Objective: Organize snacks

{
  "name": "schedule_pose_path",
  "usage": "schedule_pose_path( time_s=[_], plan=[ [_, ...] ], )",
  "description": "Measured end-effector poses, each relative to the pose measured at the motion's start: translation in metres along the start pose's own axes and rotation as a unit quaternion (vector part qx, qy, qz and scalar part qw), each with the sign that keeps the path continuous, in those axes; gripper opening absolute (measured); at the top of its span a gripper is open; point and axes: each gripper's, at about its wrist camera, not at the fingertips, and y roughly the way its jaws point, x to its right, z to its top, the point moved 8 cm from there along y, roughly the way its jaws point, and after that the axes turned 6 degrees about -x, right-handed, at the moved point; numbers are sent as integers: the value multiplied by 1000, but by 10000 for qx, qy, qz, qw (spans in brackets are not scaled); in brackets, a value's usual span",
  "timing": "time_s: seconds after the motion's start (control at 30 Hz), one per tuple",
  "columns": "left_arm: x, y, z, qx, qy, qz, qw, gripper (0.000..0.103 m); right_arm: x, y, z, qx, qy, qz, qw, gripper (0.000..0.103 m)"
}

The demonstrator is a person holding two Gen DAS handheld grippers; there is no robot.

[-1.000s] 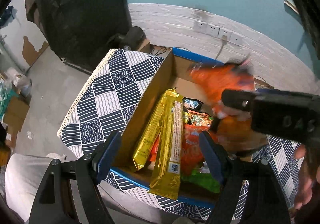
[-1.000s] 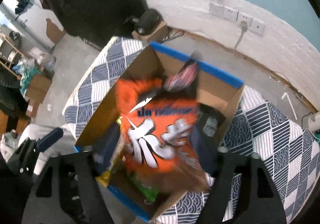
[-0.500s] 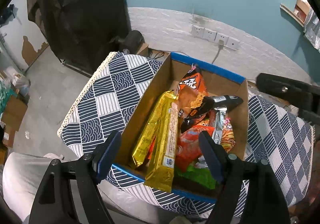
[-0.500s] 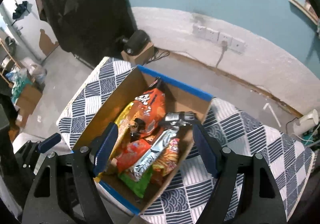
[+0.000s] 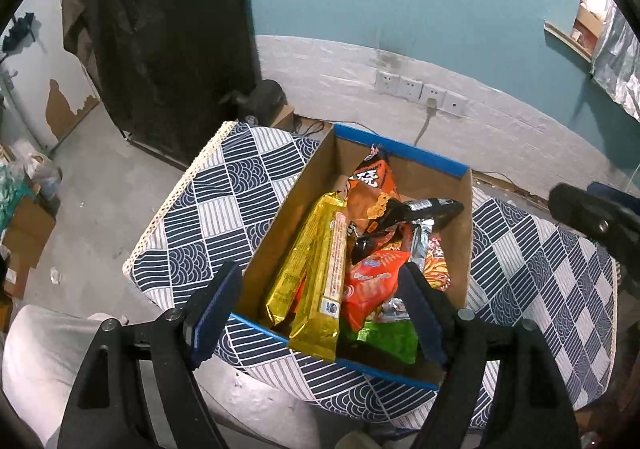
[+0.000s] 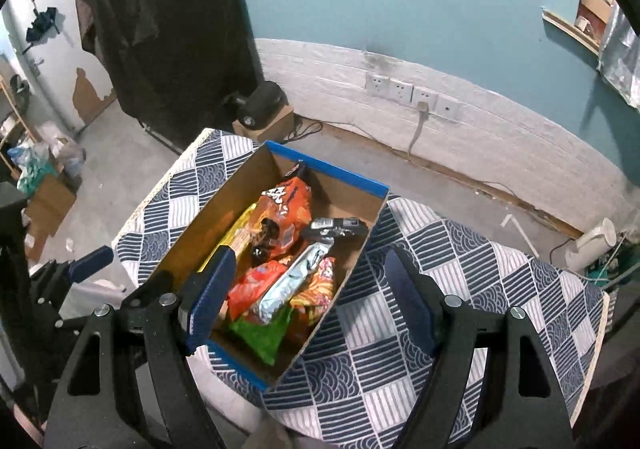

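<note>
Large white Chinese character, not clearly legible, on orange snack bag. Small round blue logo, unreadable, on gold wrapper. Other print too small.

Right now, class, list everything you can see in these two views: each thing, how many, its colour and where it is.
cardboard box: one, brown with blue rim, on the tablecloth
tablecloth: one, navy and white patterned, over the table
gold packets: two, gold, left side of the box
orange bag: one, orange, far end of the box
green packet: one, green, near end of the box
silver packet: one, silver, right side of the box
wall sockets: four, white, on the wall behind
left gripper: one, black with blue fingers, open, empty
right gripper: one, black with blue fingers, open, empty
</note>
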Motion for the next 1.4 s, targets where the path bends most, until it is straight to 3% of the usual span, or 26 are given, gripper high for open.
schedule_pose_path(
  time_s=[0.07,0.63,0.87,1.4],
  plan=[
    [2,-6,-1,109,49,15,9999,88,-1,-6,-6,32,-5,-10,10000,78],
    [17,-30,-12,260,279,26,9993,88,19,-23,-43,133,325,-115,9993,78],
    [23,-24,-16,160,372,89,9991,88,29,-24,-50,163,392,-308,9986,78],
    [29,-21,-19,53,403,60,9992,88,34,-19,-51,111,400,-330,9986,78]
  ],
)
